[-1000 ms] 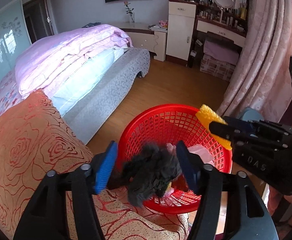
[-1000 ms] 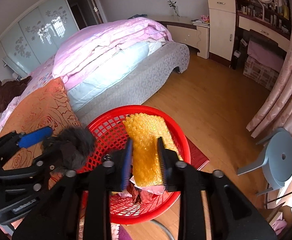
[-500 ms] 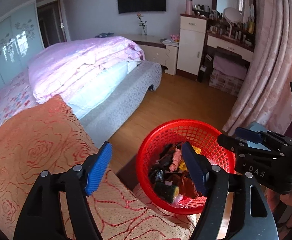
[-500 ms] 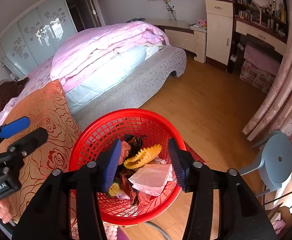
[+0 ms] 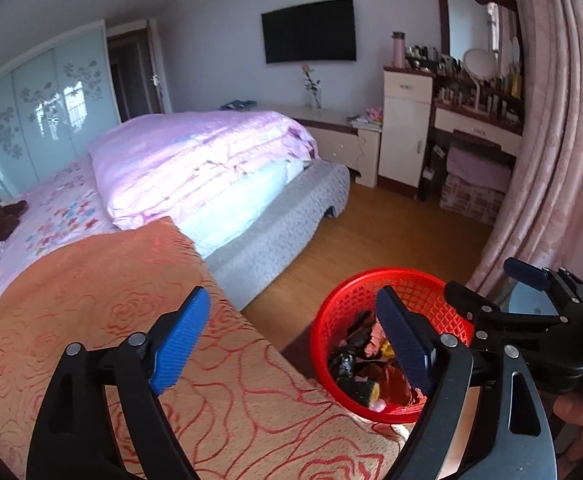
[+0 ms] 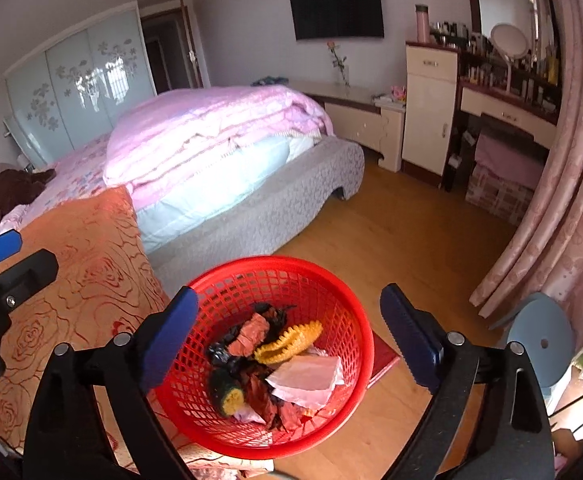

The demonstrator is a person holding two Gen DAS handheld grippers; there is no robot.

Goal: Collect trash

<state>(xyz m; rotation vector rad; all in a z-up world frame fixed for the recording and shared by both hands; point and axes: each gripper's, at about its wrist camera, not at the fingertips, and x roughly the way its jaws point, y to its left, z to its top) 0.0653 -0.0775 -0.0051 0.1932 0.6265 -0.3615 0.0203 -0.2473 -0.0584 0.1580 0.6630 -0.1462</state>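
Observation:
A red mesh basket stands on the wooden floor beside the bed. It holds trash: a yellow bubble-wrap piece, white paper, dark clumps and reddish scraps. My right gripper hangs above the basket, its jaws opening wide with nothing between them. My left gripper is over the orange cushion's edge, left of the basket, its jaws also opening and empty. Each gripper shows in the other's view: the right gripper and the left gripper.
An orange rose-patterned cushion lies left of the basket. Behind it is a bed with a pink quilt. A pink curtain and a blue-grey stool stand at the right. A dresser is at the far wall.
The left gripper let go of a black fluffy clump and the right let go of the yellow bubble wrap; both dropped into the basket. Both grippers opened wide and rose.

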